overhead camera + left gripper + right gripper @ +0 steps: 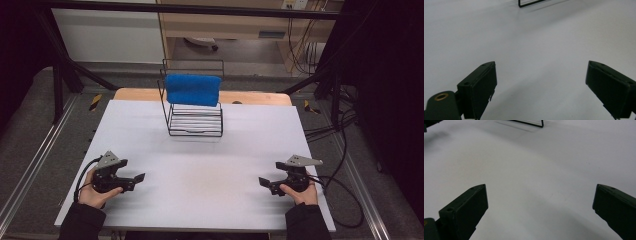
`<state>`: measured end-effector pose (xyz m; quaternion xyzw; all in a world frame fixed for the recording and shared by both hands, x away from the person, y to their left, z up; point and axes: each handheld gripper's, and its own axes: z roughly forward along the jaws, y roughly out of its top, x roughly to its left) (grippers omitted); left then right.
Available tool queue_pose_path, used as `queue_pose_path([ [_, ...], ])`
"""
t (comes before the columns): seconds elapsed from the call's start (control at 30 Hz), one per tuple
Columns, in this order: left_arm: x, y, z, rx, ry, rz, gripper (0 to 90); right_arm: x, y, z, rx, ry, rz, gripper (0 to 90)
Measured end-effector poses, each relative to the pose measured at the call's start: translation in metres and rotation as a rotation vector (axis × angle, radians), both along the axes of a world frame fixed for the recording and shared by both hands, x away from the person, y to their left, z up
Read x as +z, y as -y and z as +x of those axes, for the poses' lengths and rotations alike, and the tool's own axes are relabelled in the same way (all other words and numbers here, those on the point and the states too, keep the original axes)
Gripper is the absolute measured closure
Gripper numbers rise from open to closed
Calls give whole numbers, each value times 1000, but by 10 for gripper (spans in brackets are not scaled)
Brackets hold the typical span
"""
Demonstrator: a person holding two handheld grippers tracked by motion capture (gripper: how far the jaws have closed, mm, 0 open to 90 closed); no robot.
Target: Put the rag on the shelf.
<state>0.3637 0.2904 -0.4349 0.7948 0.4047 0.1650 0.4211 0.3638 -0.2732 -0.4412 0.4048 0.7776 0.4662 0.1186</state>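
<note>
Both the left gripper [139,177] and the right gripper [263,181] are resting wide open and empty near the table [200,155] front, so the next move is probably reaching to the blue towel [193,89] hanging on the wire rack [195,120] at the back.

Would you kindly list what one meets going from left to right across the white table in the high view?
Left gripper → wire rack with the blue towel draped over it → right gripper.
</note>
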Motion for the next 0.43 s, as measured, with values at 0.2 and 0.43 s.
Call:
queue_pose_path([
  [0.2, -7, -3, -5, -5, 0, 22, 102, -6, 5, -8, -3, -19, -10, 7],
  [0.43, -8, -4, -7, -6, -2, 25, 100, -6, 4, -8, 4, -28, -21, 8],
])
